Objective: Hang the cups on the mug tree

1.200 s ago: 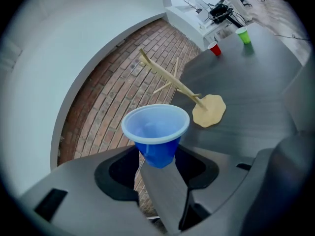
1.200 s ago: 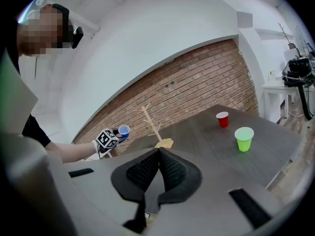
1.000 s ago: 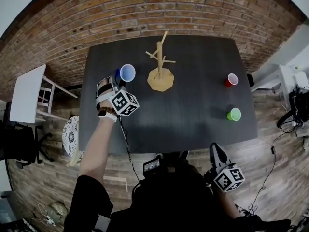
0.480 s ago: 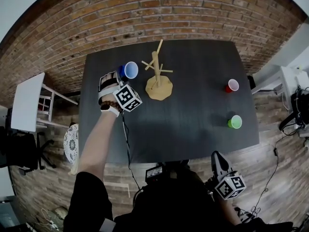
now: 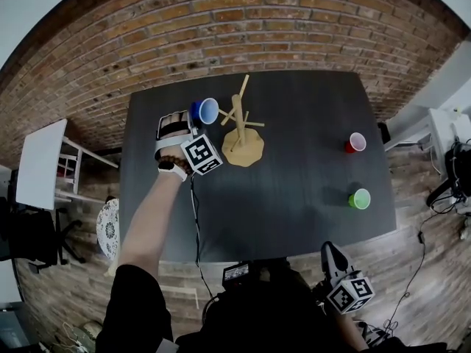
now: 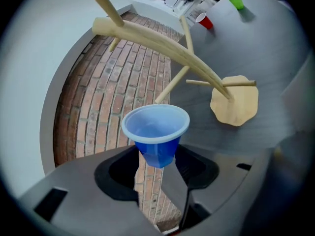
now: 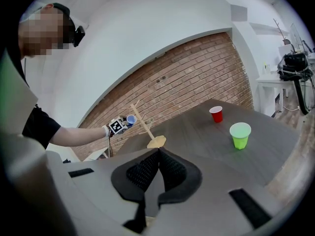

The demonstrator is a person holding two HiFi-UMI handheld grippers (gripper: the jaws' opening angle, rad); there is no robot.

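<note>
My left gripper is shut on the base of a blue cup, held in the air close to the left of the wooden mug tree. In the left gripper view the blue cup sits mouth up between the jaws, just under the tree's pegs. A red cup and a green cup stand at the table's right side. My right gripper hangs shut and empty off the table's near edge, seen with its pads pressed together.
The dark table stands against a curved brick wall. A white chair is on the floor to the left, and a white desk with cables is to the right.
My left gripper has carried the blue cup to the right, up close to the mug tree, and rolled a little. The right gripper has stayed about where it was.
</note>
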